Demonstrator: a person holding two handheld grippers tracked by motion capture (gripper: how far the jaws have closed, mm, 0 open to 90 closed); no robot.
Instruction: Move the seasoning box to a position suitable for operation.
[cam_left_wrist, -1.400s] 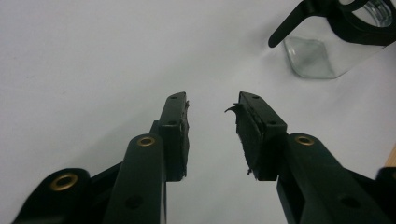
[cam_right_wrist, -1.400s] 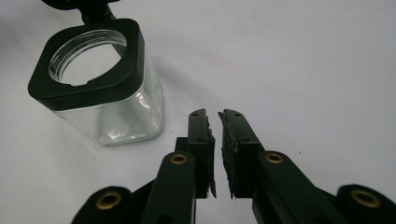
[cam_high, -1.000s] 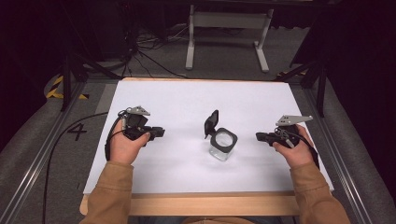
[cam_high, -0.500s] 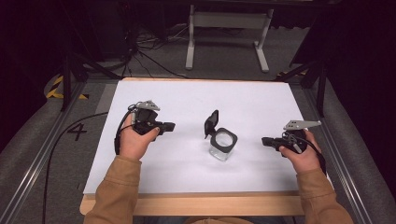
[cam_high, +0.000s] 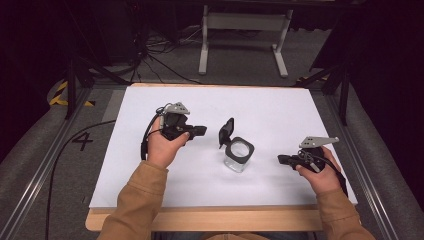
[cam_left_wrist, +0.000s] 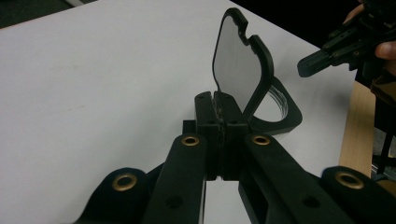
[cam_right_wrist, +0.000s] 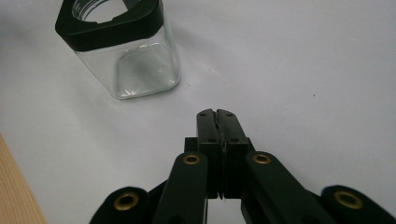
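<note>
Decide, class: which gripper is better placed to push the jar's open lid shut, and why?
Left, probably. The left gripper, jaws shut, points at the raised lid close ahead. The right gripper sits beside the jar, on the side away from the lid.

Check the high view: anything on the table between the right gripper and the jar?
Nothing. In the high view, only bare white table separates the right gripper from the clear jar; the right gripper view agrees.
</note>
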